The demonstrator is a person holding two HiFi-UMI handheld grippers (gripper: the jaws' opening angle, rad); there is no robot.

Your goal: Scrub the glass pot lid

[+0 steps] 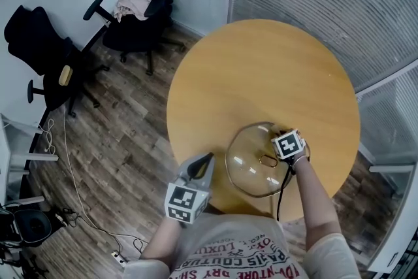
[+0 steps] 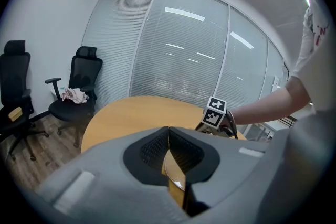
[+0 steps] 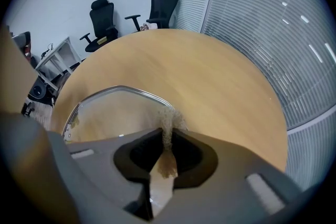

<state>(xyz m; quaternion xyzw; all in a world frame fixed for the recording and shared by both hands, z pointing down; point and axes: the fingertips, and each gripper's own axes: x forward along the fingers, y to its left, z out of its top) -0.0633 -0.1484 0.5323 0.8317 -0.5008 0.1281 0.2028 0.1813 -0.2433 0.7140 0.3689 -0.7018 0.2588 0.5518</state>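
Two grippers in play here, and only one is holding anything. The lid (image 1: 256, 170) lies flat on the table (image 1: 261, 68), near the edge closest to you, with its small loop handle facing up. It's round, so there's no real long axis, and the dome just faces the ceiling. It's clear glass with a thin shiny metal rim, and you can see the wood grain straight through it.

Your right gripper (image 3: 169, 134) is over the lid's right side. Its jaws are clamped on a pad (image 3: 168, 118), a thin tan piece that's fuzzy and speckled at the end sticking out past the tips. In the right gripper view that fuzzy end lines up with the lid's far rim. I can't tell if it's actually pressing on the glass.

Your left gripper (image 1: 206, 160) hangs just off the table's edge, left of the lid, pointing toward it. Its jaws are closed tip to tip with nothing between them. It's just beside the rim, and in the head view it doesn't look like it's touching.

The jaws on both are grey plastic with dark ribbed pads inside. The table's a smooth, round, light wood top. Two black chairs (image 1: 137, 3) stand on the plank floor to the left, and one has a crumpled cloth (image 1: 132, 7) on its seat.
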